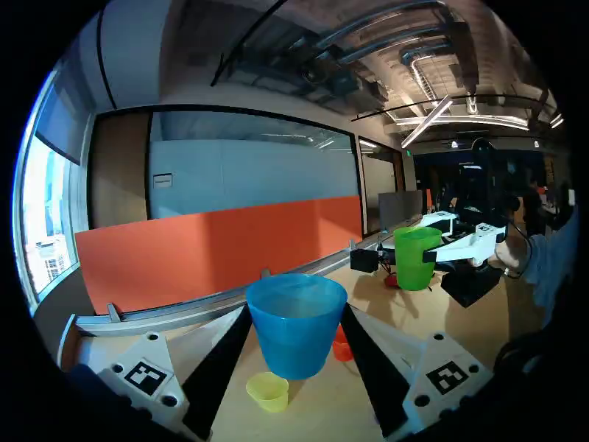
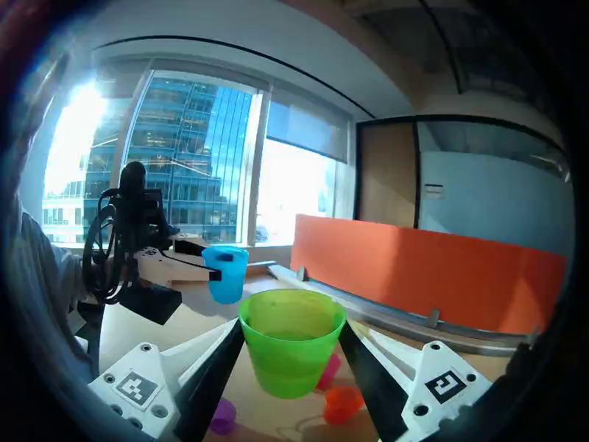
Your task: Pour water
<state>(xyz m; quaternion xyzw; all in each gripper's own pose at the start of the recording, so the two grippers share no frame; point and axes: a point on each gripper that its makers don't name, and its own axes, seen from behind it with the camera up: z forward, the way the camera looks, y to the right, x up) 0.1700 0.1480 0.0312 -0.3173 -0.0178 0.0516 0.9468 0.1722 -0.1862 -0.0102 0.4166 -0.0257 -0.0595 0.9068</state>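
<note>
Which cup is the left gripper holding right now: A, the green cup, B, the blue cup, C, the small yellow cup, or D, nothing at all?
B: the left gripper has a finger pressed on each side of the blue cup, while the green cup is in the right gripper.

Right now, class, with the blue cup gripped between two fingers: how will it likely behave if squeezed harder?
The blue cup looks like thin, smooth plastic, so it probably flexes under the left gripper and may slip. Its walls widen upward, so it likely wedges rather than drops.
</note>
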